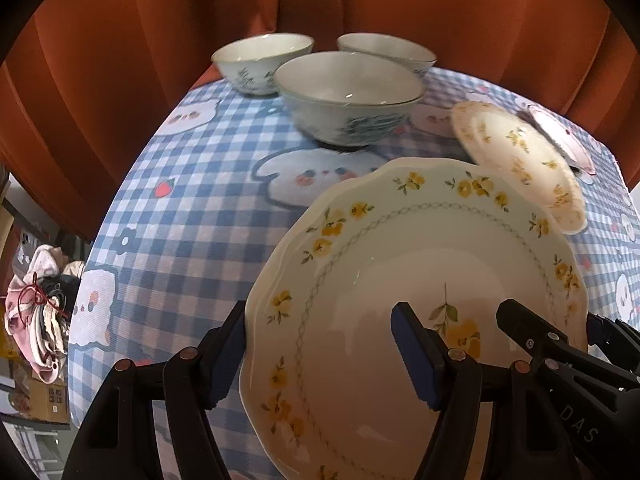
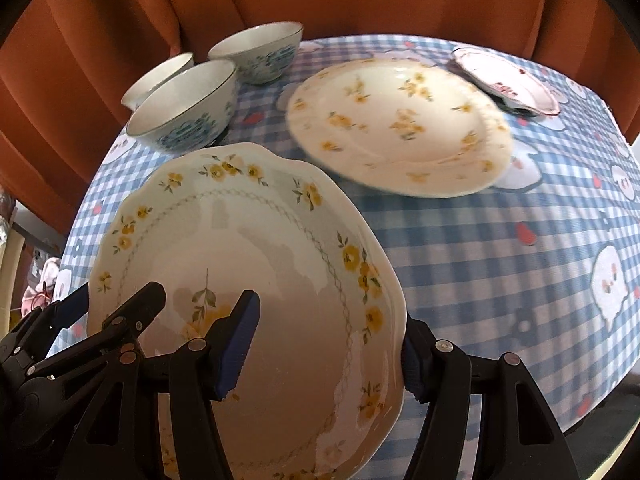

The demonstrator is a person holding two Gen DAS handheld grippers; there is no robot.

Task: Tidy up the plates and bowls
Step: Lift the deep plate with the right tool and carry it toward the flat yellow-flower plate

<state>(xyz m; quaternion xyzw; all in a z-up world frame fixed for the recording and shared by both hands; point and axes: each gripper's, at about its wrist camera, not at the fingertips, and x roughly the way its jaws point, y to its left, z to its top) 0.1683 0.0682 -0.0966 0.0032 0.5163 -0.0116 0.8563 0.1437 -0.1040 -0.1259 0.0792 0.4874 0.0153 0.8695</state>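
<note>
A scalloped white plate with yellow flowers [image 1: 420, 248] [image 2: 260, 240] hangs tilted above the table, gripped on opposite rims. My left gripper [image 1: 320, 344] clamps its left rim, one blue pad inside the dish and the other outside. My right gripper [image 2: 326, 332] clamps the right rim the same way. Each gripper shows in the other's view, the right gripper [image 1: 556, 320] and the left gripper [image 2: 112, 300]. A second yellow-flowered plate [image 1: 516, 152] [image 2: 400, 120] lies on the table beyond. Three blue-patterned bowls [image 1: 348, 96] [image 2: 188, 104] stand at the back.
A small pink-rimmed plate [image 1: 560, 140] [image 2: 504, 80] lies at the far right, behind the second plate. The blue checked tablecloth [image 1: 192, 200] [image 2: 480, 260] covers a round table. An orange curtain [image 1: 120, 80] hangs close behind it. Bundled clutter [image 1: 36, 312] sits low beyond the table's left edge.
</note>
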